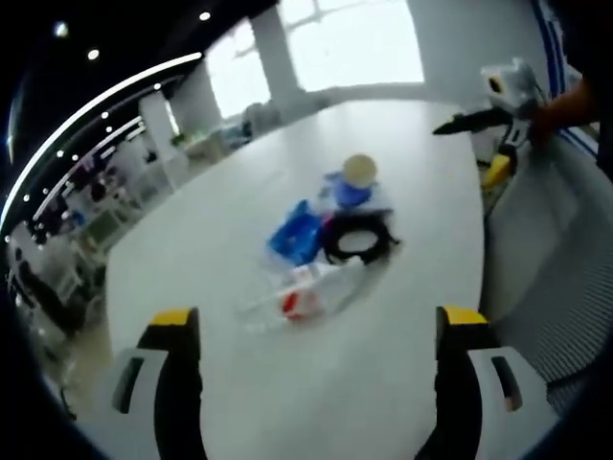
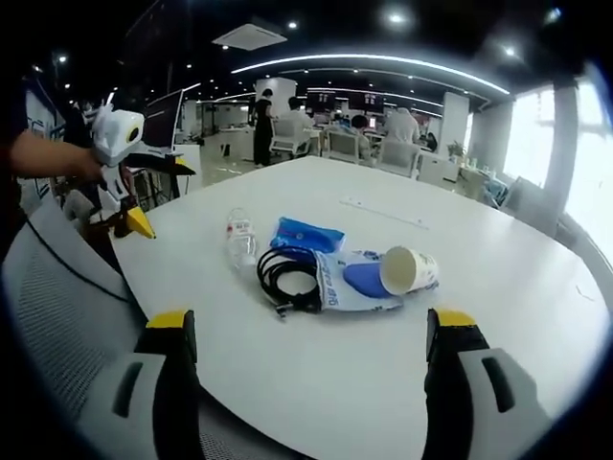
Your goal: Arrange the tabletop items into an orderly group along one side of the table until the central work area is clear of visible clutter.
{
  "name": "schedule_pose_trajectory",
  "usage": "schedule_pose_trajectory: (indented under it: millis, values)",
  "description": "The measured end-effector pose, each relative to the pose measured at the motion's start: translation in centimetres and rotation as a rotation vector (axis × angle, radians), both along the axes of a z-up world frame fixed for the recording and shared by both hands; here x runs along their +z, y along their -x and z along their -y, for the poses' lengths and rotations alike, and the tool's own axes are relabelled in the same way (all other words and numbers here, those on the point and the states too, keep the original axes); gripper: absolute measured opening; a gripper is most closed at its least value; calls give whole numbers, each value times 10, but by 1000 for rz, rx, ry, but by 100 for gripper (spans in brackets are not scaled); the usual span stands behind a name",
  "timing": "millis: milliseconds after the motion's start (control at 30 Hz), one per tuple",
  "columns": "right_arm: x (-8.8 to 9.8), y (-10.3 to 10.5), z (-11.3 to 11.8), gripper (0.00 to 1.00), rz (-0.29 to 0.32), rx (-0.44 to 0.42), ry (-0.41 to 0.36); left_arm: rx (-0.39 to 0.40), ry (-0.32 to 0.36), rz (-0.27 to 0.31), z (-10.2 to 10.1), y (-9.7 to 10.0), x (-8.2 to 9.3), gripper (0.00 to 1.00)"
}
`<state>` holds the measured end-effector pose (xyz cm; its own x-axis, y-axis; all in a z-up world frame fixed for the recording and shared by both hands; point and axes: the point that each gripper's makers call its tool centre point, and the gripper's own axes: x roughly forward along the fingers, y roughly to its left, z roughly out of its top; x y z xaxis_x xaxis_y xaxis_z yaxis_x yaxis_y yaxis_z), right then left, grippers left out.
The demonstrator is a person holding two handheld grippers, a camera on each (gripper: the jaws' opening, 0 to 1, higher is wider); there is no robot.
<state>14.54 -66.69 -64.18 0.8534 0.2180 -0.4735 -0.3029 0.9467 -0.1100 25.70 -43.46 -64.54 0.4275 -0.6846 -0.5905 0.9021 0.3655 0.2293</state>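
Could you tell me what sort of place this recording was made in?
Most likely an open-plan office. A large white table stands in a wide room with rows of desks and chairs, people working at them, strip ceiling lights and big windows.

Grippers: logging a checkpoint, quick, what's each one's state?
Left gripper: open, holding nothing.
Right gripper: open, holding nothing.
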Motion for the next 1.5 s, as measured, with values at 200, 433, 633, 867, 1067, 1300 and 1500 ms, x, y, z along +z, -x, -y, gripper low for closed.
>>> schedule_pose_trajectory:
  millis: [200, 433, 633, 867, 1067, 1300, 1500]
  values:
    - [-2, 1, 0, 100, -13, 3, 4, -15, -18, 12, 6, -18, 2, 99]
    - [-3, 1, 2, 100, -13, -6, 7, -53, -39, 13, 17, -30, -2, 97]
    - [-4, 1, 2, 99, -16, -1, 21, -104, -78, 22, 25, -38, -7, 95]
    - [-4, 1, 3, 99, -15, -3, 22, -163, -128, 30, 31, -46, -11, 94]
    - [-4, 1, 3, 98, -17, -2, 28, -227, -184, 39, 35, -51, -16, 90]
    - [-5, 1, 4, 98, -21, -9, 24, -303, -249, 56, 40, -55, -24, 83]
    - [-6, 1, 5, 97, -25, -11, 25, -363, -295, 59, 44, -58, -33, 75]
